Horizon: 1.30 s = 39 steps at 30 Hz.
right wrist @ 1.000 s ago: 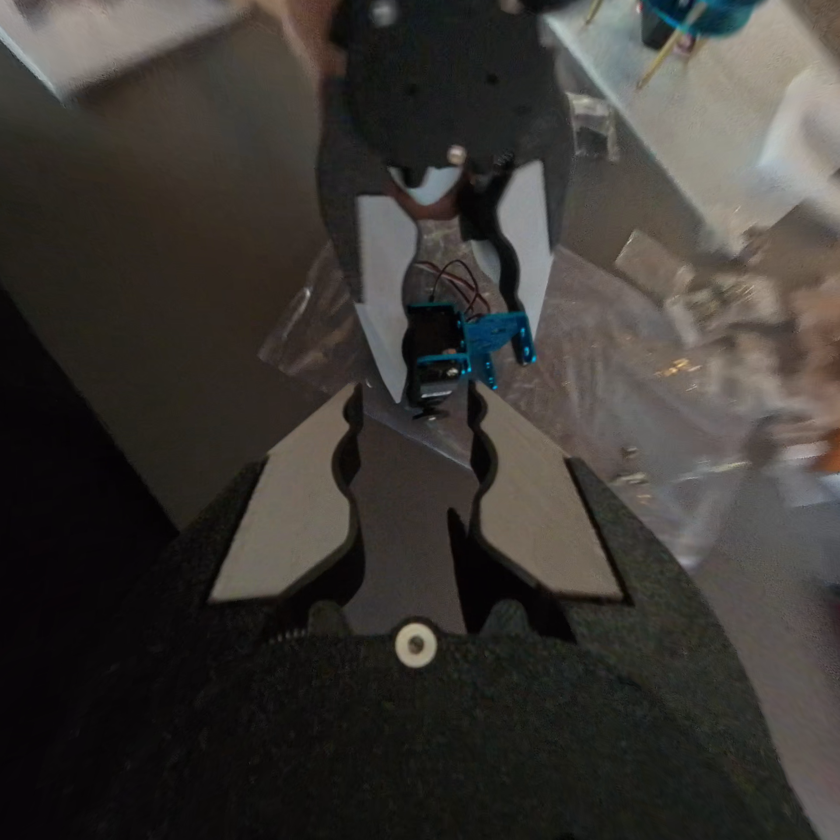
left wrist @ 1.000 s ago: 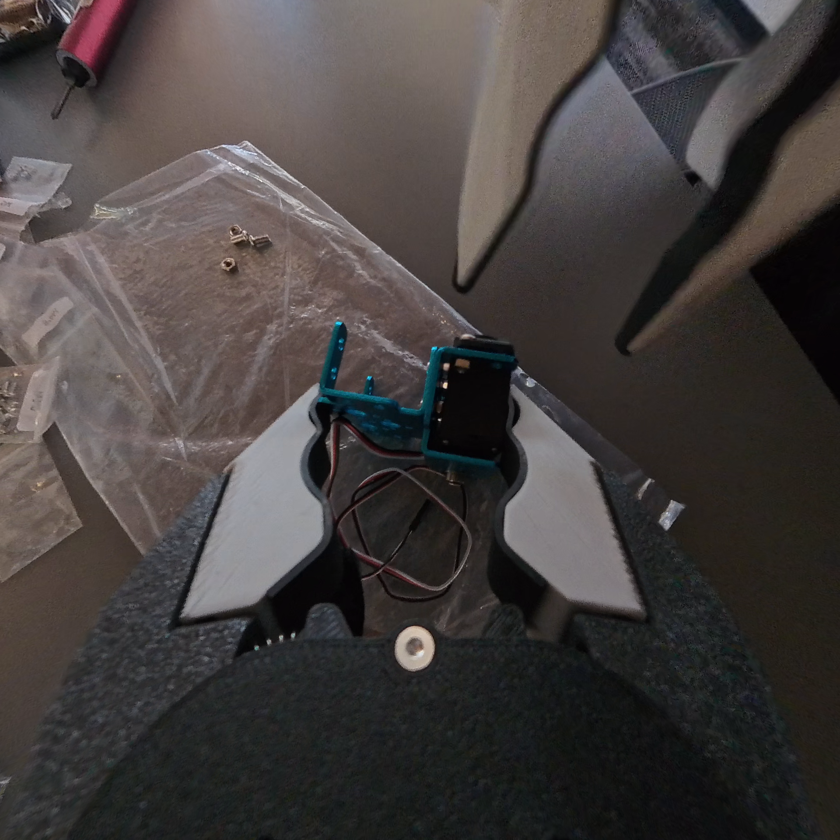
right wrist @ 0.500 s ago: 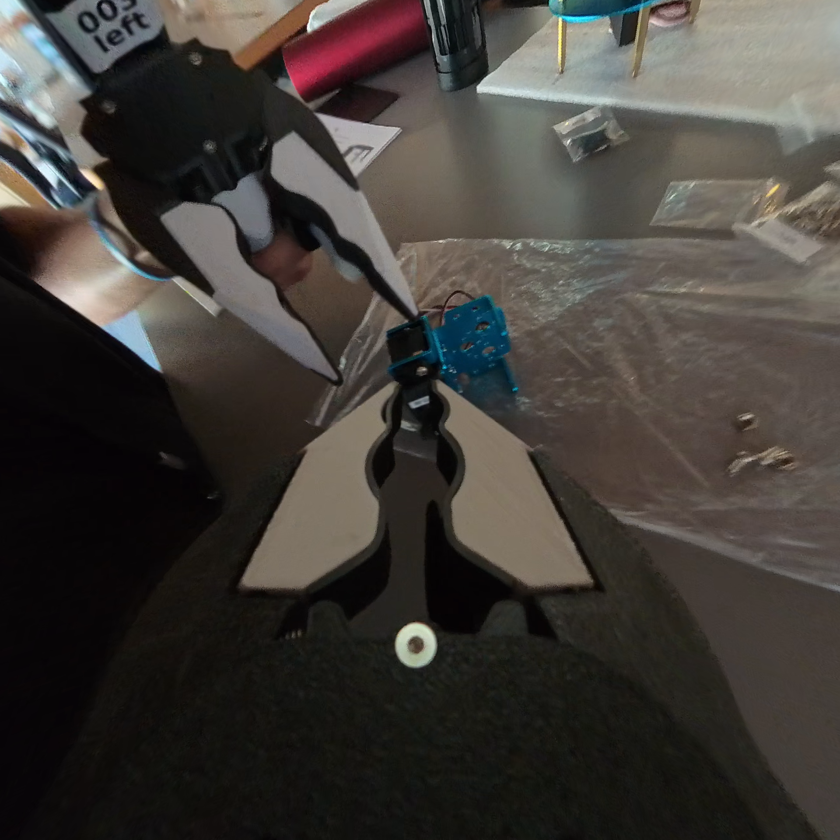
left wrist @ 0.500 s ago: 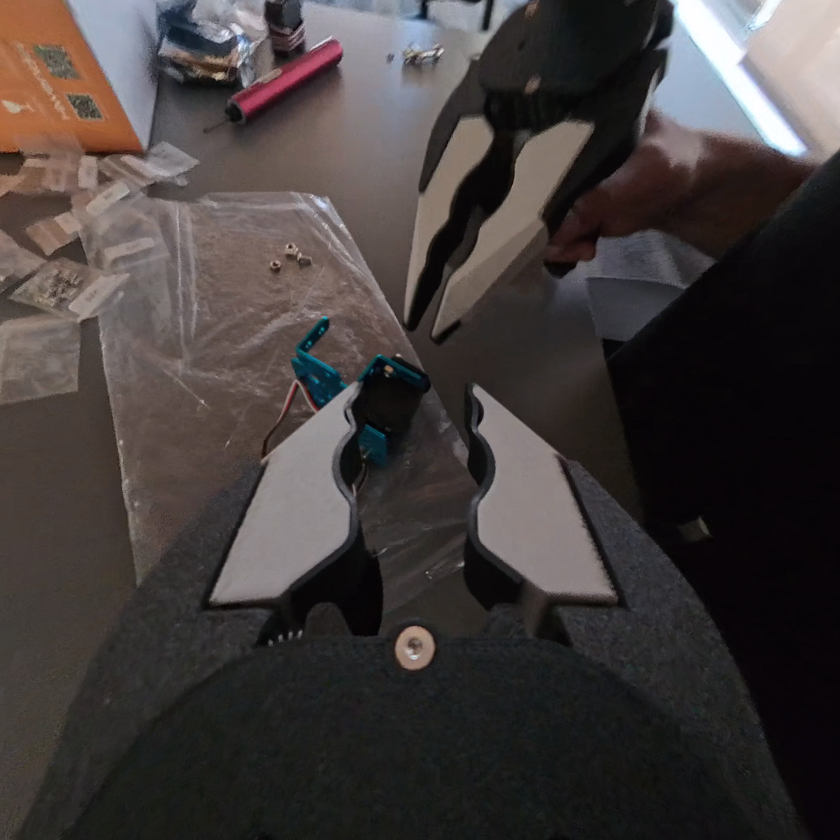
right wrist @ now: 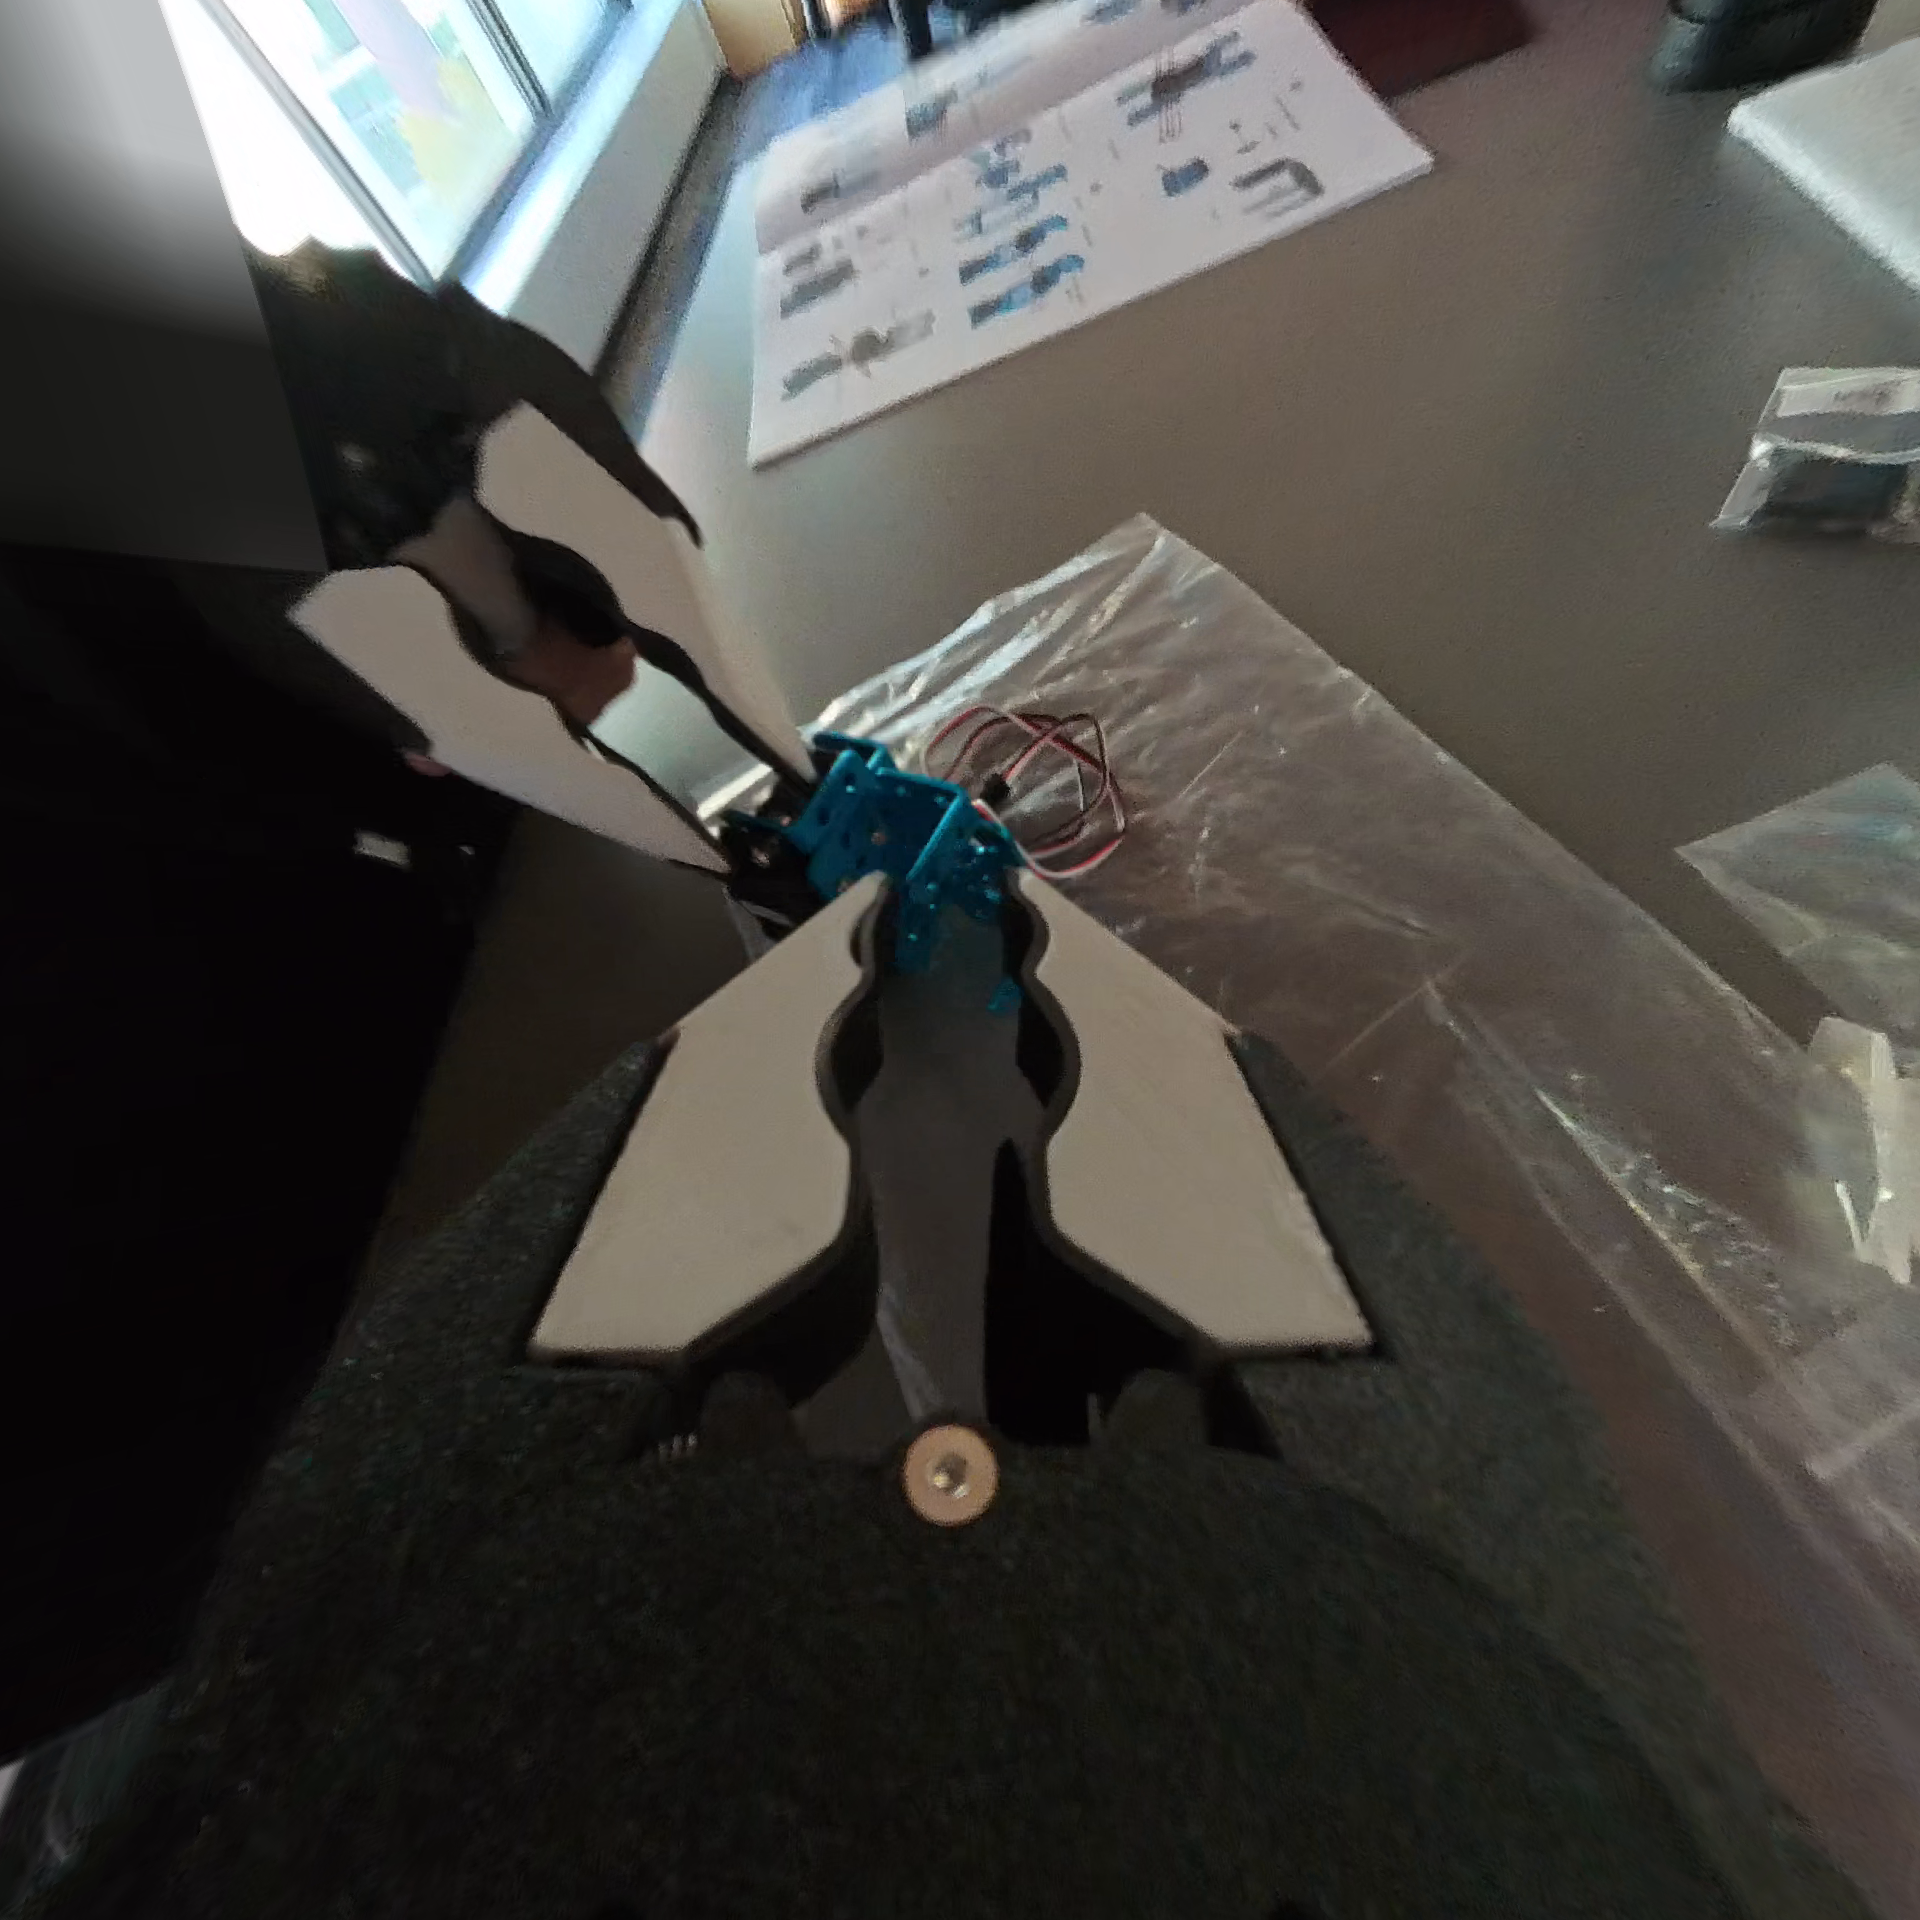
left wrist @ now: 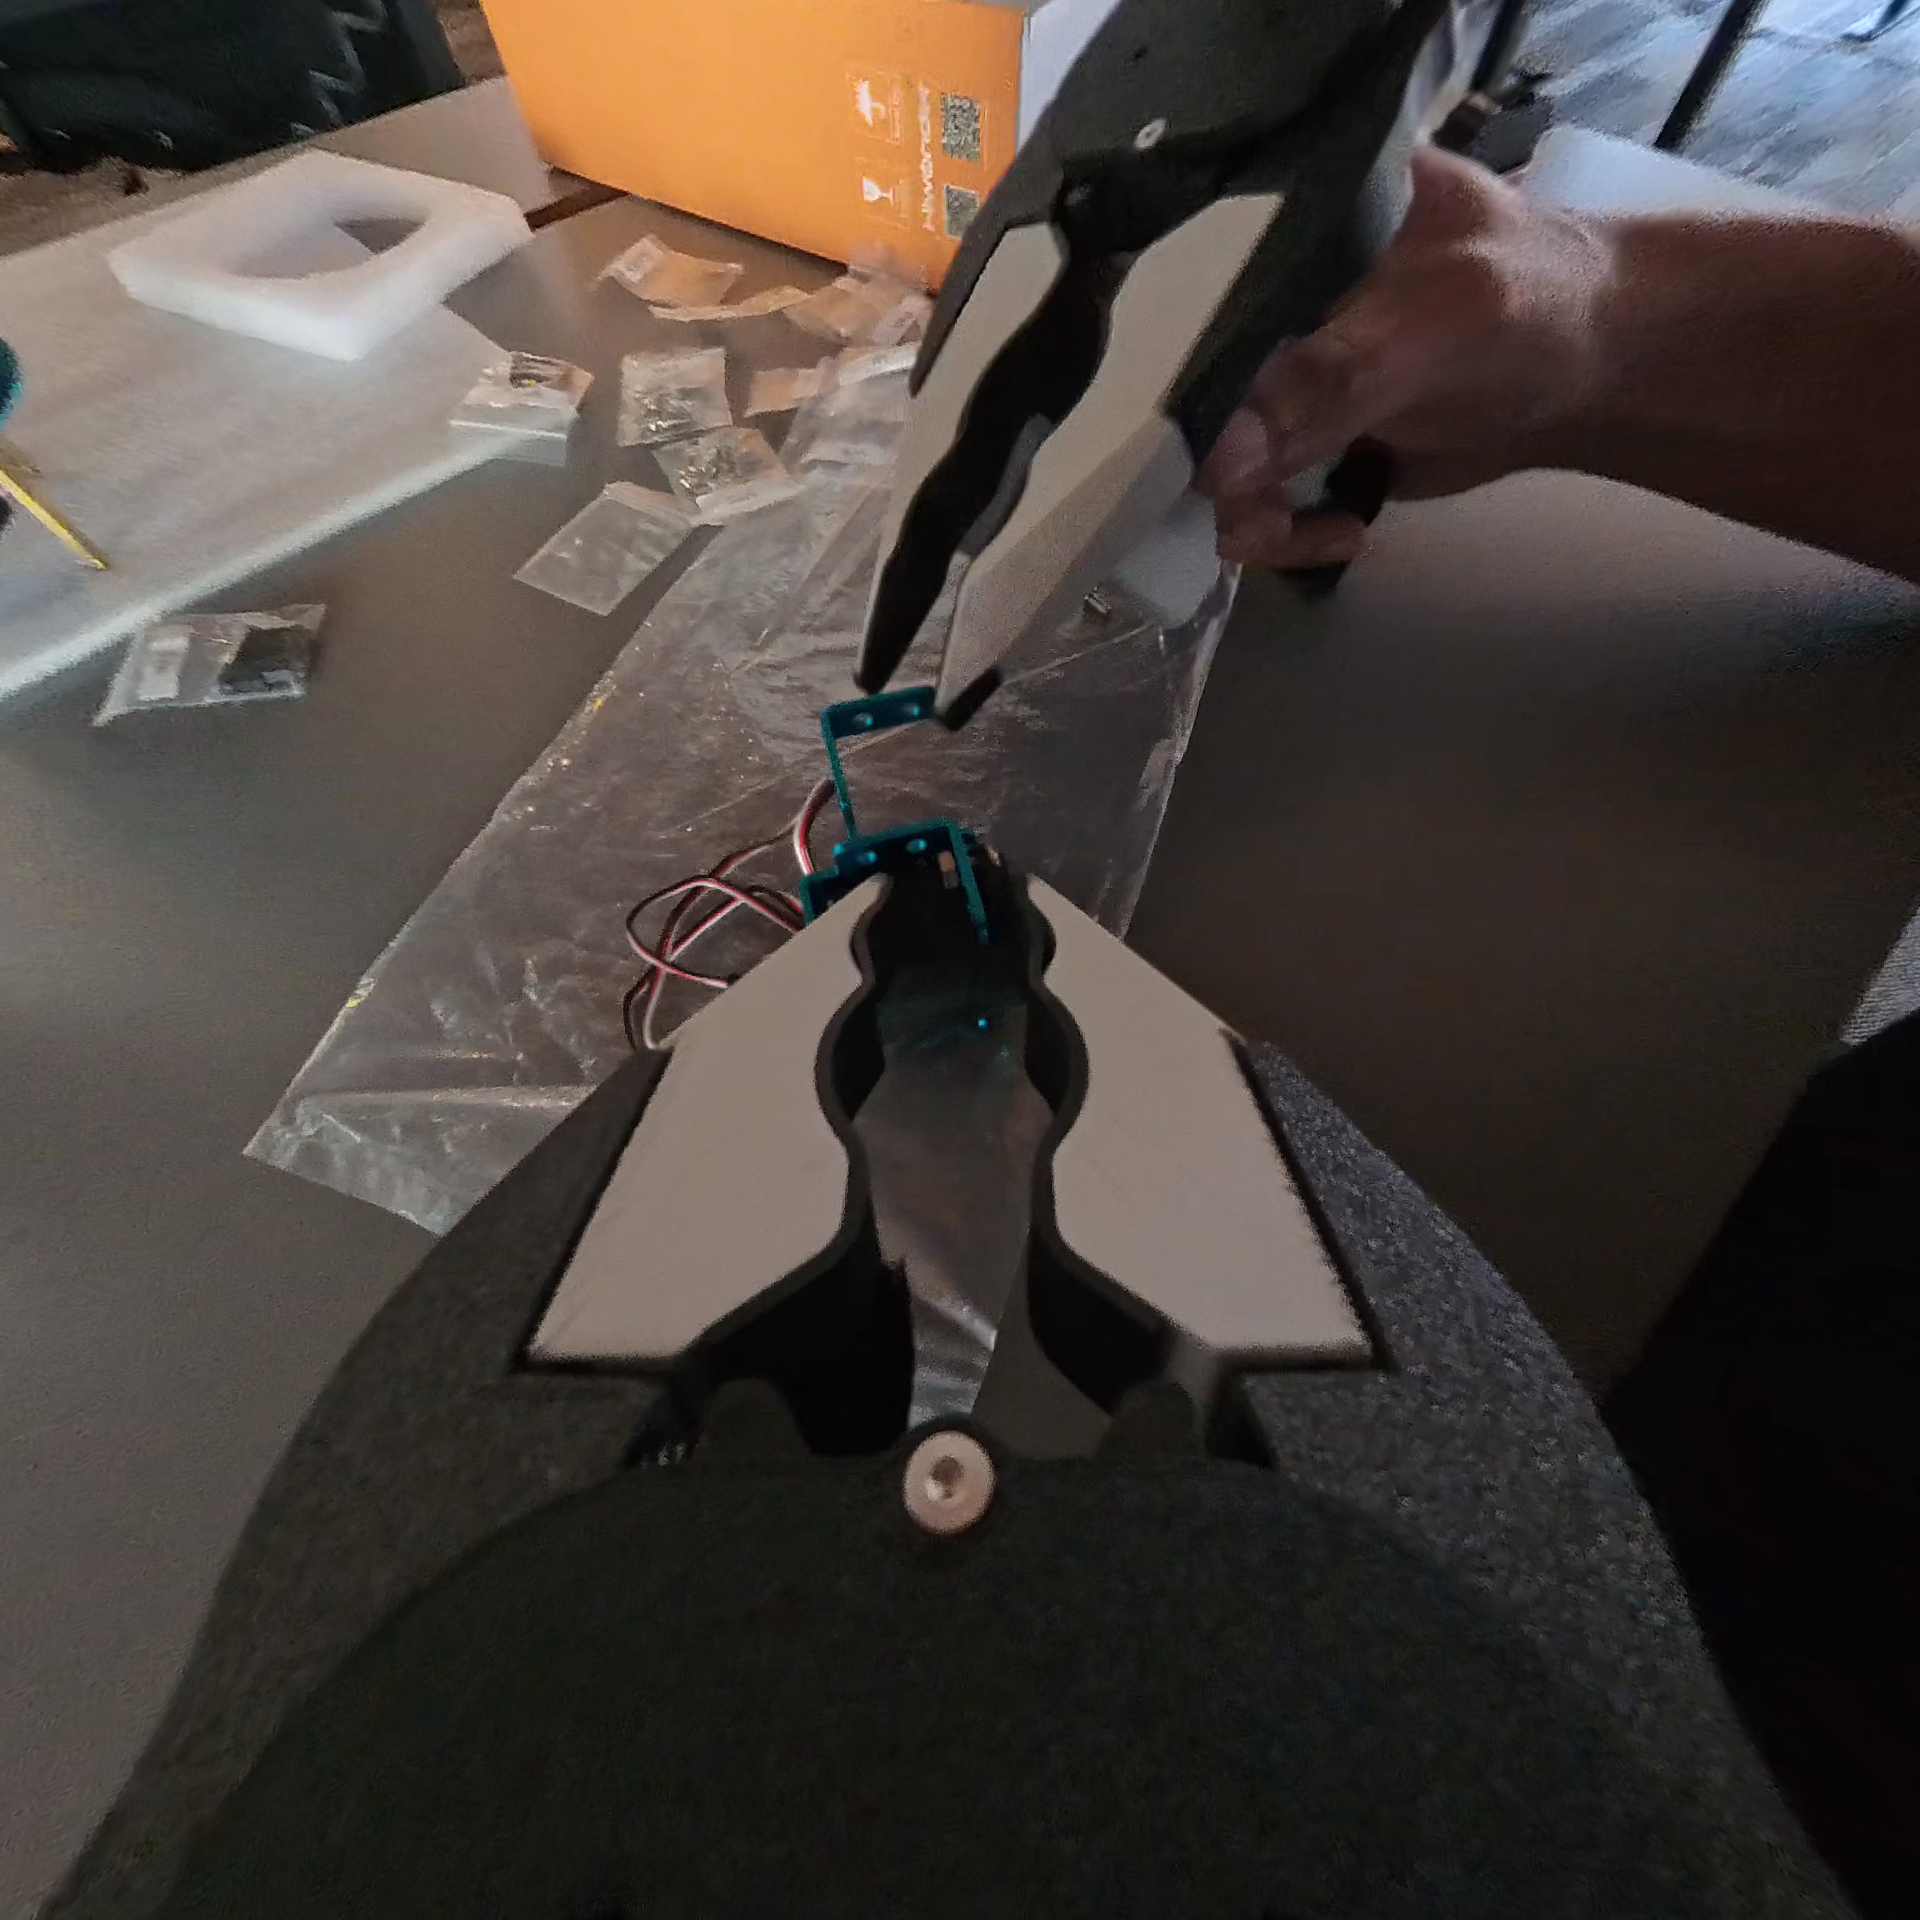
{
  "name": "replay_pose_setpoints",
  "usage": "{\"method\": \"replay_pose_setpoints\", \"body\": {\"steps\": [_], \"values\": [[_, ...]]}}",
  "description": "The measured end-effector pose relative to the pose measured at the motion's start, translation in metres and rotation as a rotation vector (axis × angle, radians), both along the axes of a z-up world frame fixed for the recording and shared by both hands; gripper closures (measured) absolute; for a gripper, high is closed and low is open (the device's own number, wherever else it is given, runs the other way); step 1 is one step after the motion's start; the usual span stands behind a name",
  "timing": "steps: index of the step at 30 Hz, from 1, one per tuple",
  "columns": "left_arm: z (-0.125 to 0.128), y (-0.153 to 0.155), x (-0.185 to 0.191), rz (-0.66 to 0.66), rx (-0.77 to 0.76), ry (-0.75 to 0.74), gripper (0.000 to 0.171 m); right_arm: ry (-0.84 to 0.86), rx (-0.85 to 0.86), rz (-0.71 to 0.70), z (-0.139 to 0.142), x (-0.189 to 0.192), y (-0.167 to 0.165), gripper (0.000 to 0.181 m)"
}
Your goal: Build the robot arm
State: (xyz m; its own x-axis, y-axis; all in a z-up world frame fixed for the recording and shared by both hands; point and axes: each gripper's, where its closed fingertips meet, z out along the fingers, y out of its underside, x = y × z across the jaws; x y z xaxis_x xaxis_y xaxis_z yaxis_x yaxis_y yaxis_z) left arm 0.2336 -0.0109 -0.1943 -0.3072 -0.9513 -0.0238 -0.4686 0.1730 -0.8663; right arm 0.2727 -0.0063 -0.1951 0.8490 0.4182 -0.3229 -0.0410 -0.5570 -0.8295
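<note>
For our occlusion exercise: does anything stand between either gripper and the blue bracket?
Nothing visible does. The left gripper tips flank the bracket at its servo end, and the right gripper tips sit on its upright tab. The wires trail aside on the plastic sheet.

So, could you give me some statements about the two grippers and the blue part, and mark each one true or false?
1. Both grippers grip the blue bracket. True: the left gripper holds its servo end, the right gripper its far flange.
2. The bracket is over a clear plastic sheet. True.
3. The servo wires are green and yellow. False: red, white and dark.
4. The orange box is between the two grippers. False: it stands far back on the table.
5. A printed sheet with diagrams lies on the table. True.
</note>
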Motion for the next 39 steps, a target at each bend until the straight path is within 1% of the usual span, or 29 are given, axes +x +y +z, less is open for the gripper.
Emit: {"method": "replay_pose_setpoints", "body": {"steps": [2, 4, 6, 7, 11, 16, 19, 21, 22, 23, 24, 25, 26, 28, 30, 33, 34, 36, 38, 39], "values": [[0.0, -0.001, 0.001, 0.013, 0.041, 0.004, 0.156, -0.095, -0.041, 0.02, -0.009, -0.002, 0.001, 0.166], [0.001, 0.0, -0.002, 0.01, 0.1, 0.018, 0.159, -0.161, -0.025, 0.022, -0.008, -0.006, 0.002, 0.176], [0.002, 0.003, -0.005, -0.024, 0.193, 0.018, 0.161, -0.172, -0.044, -0.001, -0.006, -0.01, 0.002, 0.177], [0.002, 0.004, -0.007, -0.061, 0.244, 0.017, 0.163, -0.169, -0.06, -0.01, -0.005, -0.012, 0.0, 0.177], [0.002, 0.017, -0.014, -0.305, 0.437, 0.024, 0.164, -0.192, -0.087, -0.09, -0.004, -0.023, -0.006, 0.176], [0.0, 0.033, -0.02, -0.637, 0.529, 0.066, 0.165, -0.169, -0.071, -0.242, 0.001, -0.041, -0.004, 0.181], [0.0, 0.041, -0.019, -0.783, 0.546, 0.042, 0.165, -0.145, -0.084, -0.323, 0.0, -0.047, -0.001, 0.181], [0.001, 0.051, -0.019, -0.857, 0.598, 0.006, 0.165, -0.09, -0.072, -0.312, 0.005, -0.059, 0.001, 0.181], [0.003, 0.057, -0.017, -0.88, 0.645, -0.039, 0.165, -0.054, -0.058, -0.3, 0.01, -0.065, 0.001, 0.181], [0.006, 0.062, -0.015, -0.894, 0.684, -0.088, 0.168, -0.022, -0.035, -0.254, 0.017, -0.073, 0.001, 0.181], [0.011, 0.065, -0.014, -0.887, 0.704, -0.141, 0.171, -0.024, -0.015, -0.204, 0.024, -0.076, -0.002, 0.181], [0.02, 0.068, -0.01, -0.845, 0.696, -0.19, 0.171, -0.074, 0.008, -0.219, 0.029, -0.065, -0.001, 0.181], [0.026, 0.071, -0.009, -0.799, 0.663, -0.203, 0.171, -0.131, 0.039, -0.239, 0.035, -0.05, -0.001, 0.18], [0.026, 0.079, -0.016, -0.726, 0.561, -0.137, 0.168, -0.176, 0.093, -0.206, 0.044, -0.035, 0.002, 0.172], [0.023, 0.093, -0.022, -0.587, 0.436, -0.069, 0.161, -0.194, 0.091, -0.155, 0.039, -0.028, 0.01, 0.158], [0.002, 0.101, -0.046, -0.421, 0.163, 0.102, 0.149, -0.187, 0.047, -0.017, 0.024, -0.034, 0.027, 0.143], [-0.006, 0.101, -0.051, -0.368, 0.114, 0.131, 0.143, -0.16, 0.044, 0.047, 0.023, -0.042, 0.032, 0.135], [-0.014, 0.097, -0.057, -0.296, 0.084, 0.124, 0.141, -0.139, -0.01, 0.1, 0.018, -0.046, 0.043, 0.132], [-0.008, 0.09, -0.049, -0.209, 0.004, 0.086, 0.14, -0.132, -0.023, 0.122, 0.016, -0.044, 0.049, 0.122], [-0.003, 0.086, -0.042, -0.175, -0.045, 0.074, 0.137, -0.124, -0.015, 0.129, 0.017, -0.042, 0.051, 0.121]]}}
